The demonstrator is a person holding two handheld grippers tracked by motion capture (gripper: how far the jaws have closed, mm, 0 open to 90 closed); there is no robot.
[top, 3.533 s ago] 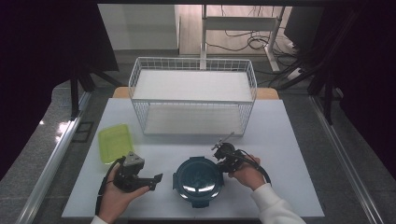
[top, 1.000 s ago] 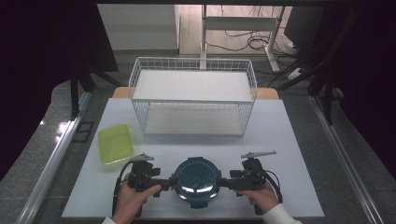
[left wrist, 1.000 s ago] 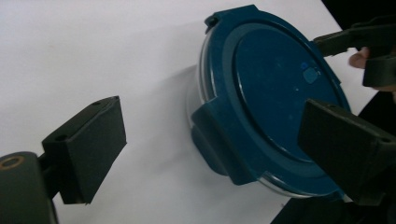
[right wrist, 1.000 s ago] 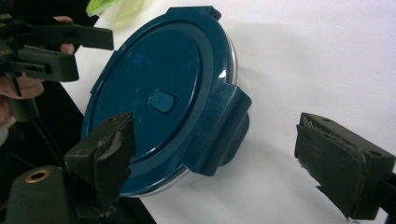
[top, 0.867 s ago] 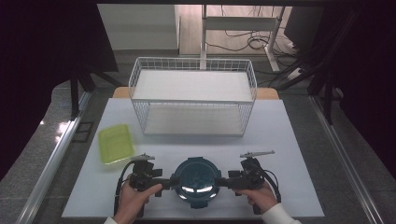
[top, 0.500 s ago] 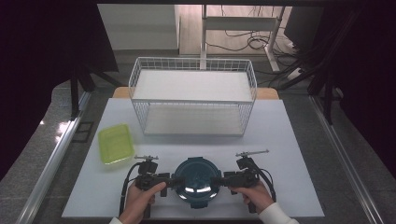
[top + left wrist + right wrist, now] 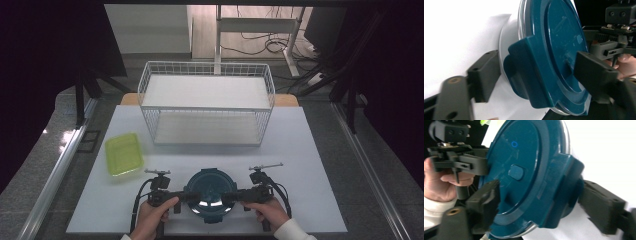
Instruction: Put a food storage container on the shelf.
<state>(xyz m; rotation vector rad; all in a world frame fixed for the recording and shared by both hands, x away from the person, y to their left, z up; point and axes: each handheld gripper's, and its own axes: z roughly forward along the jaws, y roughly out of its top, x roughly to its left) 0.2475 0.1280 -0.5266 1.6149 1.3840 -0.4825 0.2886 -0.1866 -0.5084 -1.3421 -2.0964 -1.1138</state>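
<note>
Now both claws are at the round blue box (image 7: 211, 194), which sits near the person on the white table (image 7: 310, 150). The left gripper (image 7: 189, 196) and right gripper (image 7: 231, 196) have just been closing on its side clips, not pinching yet. A lift looks close.

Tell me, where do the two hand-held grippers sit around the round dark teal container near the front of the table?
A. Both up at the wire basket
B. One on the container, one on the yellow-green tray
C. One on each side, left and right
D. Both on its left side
C: in the high view the left gripper and right gripper flank the teal container, jaws straddling its side latches.
</note>
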